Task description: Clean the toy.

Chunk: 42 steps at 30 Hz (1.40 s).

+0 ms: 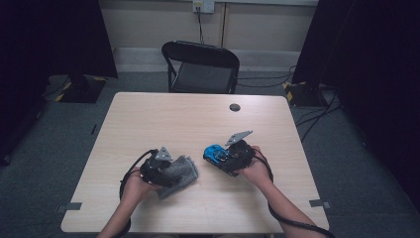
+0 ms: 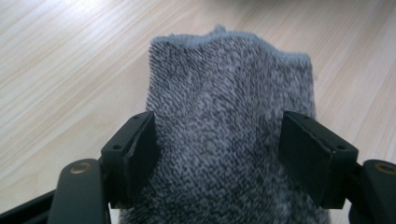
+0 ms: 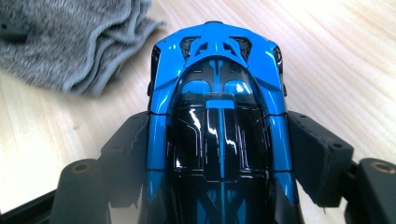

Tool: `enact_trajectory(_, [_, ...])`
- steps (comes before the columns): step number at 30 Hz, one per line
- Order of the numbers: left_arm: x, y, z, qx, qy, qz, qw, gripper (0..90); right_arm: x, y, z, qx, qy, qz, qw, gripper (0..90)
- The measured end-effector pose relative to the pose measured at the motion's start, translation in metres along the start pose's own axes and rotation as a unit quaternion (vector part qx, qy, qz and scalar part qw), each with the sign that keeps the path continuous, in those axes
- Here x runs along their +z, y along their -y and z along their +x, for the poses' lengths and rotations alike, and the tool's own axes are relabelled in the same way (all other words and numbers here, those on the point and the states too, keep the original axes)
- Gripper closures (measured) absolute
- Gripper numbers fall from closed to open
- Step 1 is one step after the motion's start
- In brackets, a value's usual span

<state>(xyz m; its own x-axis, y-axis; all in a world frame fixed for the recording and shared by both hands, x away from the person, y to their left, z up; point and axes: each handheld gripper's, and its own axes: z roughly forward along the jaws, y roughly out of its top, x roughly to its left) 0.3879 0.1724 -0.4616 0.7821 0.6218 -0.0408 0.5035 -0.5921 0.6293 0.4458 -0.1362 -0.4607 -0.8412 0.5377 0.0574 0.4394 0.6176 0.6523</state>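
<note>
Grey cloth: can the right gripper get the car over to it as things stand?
Probably yes. The right gripper holds the blue toy car just beside the grey cloth, with bare table between them. The left gripper straddling the cloth could crowd it.

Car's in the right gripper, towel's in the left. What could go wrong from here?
1. The blue toy car is glossy, and the right gripper holds it only by its sides, so it may slip out.
2. The left gripper straddles the grey towel, with a gap showing at one of its fingers; the towel may slip free.
3. The towel lies close beside the car, so it may snag it.
</note>
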Motion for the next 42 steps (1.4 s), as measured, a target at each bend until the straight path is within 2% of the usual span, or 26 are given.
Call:
enact_trajectory(2, [-0.008, 0.003, 0.001, 0.005, 0.002, -0.003, 1.0000, 28.9, -0.001, 0.003, 0.001, 0.000, -0.004, -0.002, 1.0000, 28.2])
enact_trajectory(4, [-0.015, 0.008, 0.000, 0.001, 0.003, -0.007, 1.0000, 28.4, -0.003, 0.005, 0.001, 0.001, -0.003, -0.004, 1.0000, 28.2])
enact_trajectory(6, [-0.017, 0.014, -0.003, 0.003, 0.002, -0.007, 1.0000, 29.1, -0.004, 0.007, 0.000, 0.006, -0.004, -0.008, 0.9999, 28.2])
enact_trajectory(7, [-0.016, 0.016, -0.005, 0.012, -0.003, -0.003, 0.9999, 29.4, -0.005, 0.008, 0.000, 0.003, -0.004, -0.007, 1.0000, 28.2])
enact_trajectory(8, [-0.013, 0.017, -0.005, 0.012, -0.007, 0.005, 0.9999, 30.2, -0.005, 0.008, 0.000, 0.002, -0.002, -0.007, 1.0000, 28.2])
enact_trajectory(10, [-0.003, 0.020, -0.006, 0.006, -0.002, 0.024, 0.9997, 30.2, -0.004, 0.009, 0.001, 0.004, -0.006, -0.004, 1.0000, 28.2])
enact_trajectory(11, [0.004, 0.022, -0.008, 0.016, -0.006, 0.033, 0.9993, 30.2, -0.004, 0.009, 0.001, 0.003, -0.006, -0.005, 1.0000, 28.2])
enact_trajectory(12, [0.007, 0.023, -0.012, 0.031, -0.015, 0.028, 0.9990, 30.9, -0.004, 0.010, 0.003, 0.001, -0.007, -0.005, 1.0000, 28.2])
enact_trajectory(13, [0.007, 0.022, -0.014, 0.028, -0.015, 0.026, 0.9991, 32.3, -0.004, 0.010, 0.004, -0.001, -0.007, -0.005, 1.0000, 28.2])
enact_trajectory(14, [0.006, 0.020, -0.014, 0.026, -0.019, 0.029, 0.9991, 38.6, -0.004, 0.010, 0.005, 0.000, -0.007, -0.005, 1.0000, 28.2])
enact_trajectory(16, [0.005, 0.017, -0.014, 0.012, -0.034, 0.036, 0.9987, 61.2, -0.004, 0.011, 0.006, -0.002, -0.011, -0.004, 0.9999, 28.2])
enact_trajectory(17, [0.005, 0.014, -0.013, 0.003, -0.039, 0.044, 0.9983, 66.1, -0.005, 0.011, 0.006, -0.001, -0.013, -0.003, 0.9999, 28.2])
enact_trajectory(18, [0.005, 0.011, -0.011, -0.006, -0.039, 0.049, 0.9980, 69.2, -0.005, 0.011, 0.007, -0.002, -0.013, -0.003, 0.9999, 28.2])
enact_trajectory(21, [0.004, 0.002, -0.001, -0.030, -0.061, 0.026, 0.9973, 71.5, -0.007, 0.010, 0.008, 0.001, -0.021, -0.010, 0.9997, 28.2])
enact_trajectory(23, [0.004, -0.010, 0.008, -0.057, -0.058, 0.009, 0.9966, 71.5, -0.008, 0.009, 0.011, -0.007, -0.023, -0.011, 0.9996, 28.2])
enact_trajectory(24, [0.005, -0.018, 0.011, -0.059, -0.059, 0.004, 0.9965, 71.5, -0.009, 0.008, 0.013, -0.011, -0.024, -0.011, 0.9996, 28.2])
enact_trajectory(26, [0.009, -0.035, 0.017, -0.056, -0.066, 0.000, 0.9963, 71.4, -0.010, 0.007, 0.016, -0.018, -0.030, -0.014, 0.9993, 28.3])
enact_trajectory(28, [0.014, -0.051, 0.023, -0.056, -0.059, 0.003, 0.9967, 71.3, -0.011, 0.005, 0.019, -0.020, -0.035, -0.019, 0.9990, 28.3])
enact_trajectory(30, [0.020, -0.066, 0.023, -0.041, -0.065, 0.008, 0.9970, 71.2, -0.012, 0.003, 0.021, -0.028, -0.034, -0.022, 0.9988, 28.3])
enact_trajectory(32, [0.026, -0.076, 0.021, -0.029, -0.059, 0.014, 0.9978, 71.2, -0.014, 0.002, 0.023, -0.029, -0.039, -0.027, 0.9984, 28.3])
enact_trajectory(34, [0.033, -0.083, 0.018, -0.019, -0.063, 0.022, 0.9976, 71.2, -0.015, 0.001, 0.024, -0.032, -0.039, -0.030, 0.9983, 28.3])
enact_trajectory(37, [0.039, -0.087, 0.009, -0.002, -0.035, 0.015, 0.9993, 71.2, -0.014, 0.000, 0.025, -0.033, -0.036, -0.028, 0.9984, 28.3])
enact_trajectory(38, [0.041, -0.088, 0.005, 0.001, -0.026, 0.014, 0.9996, 71.2, -0.014, 0.001, 0.025, -0.036, -0.029, -0.028, 0.9986, 28.3])
enact_trajectory(40, [0.042, -0.088, 0.001, 0.018, -0.022, 0.021, 0.9994, 71.3, -0.013, 0.003, 0.023, -0.032, -0.032, -0.027, 0.9986, 28.3])
enact_trajectory(42, [0.042, -0.087, -0.001, 0.020, -0.011, 0.021, 0.9995, 71.4, -0.013, 0.004, 0.022, -0.036, -0.022, -0.023, 0.9988, 28.3])
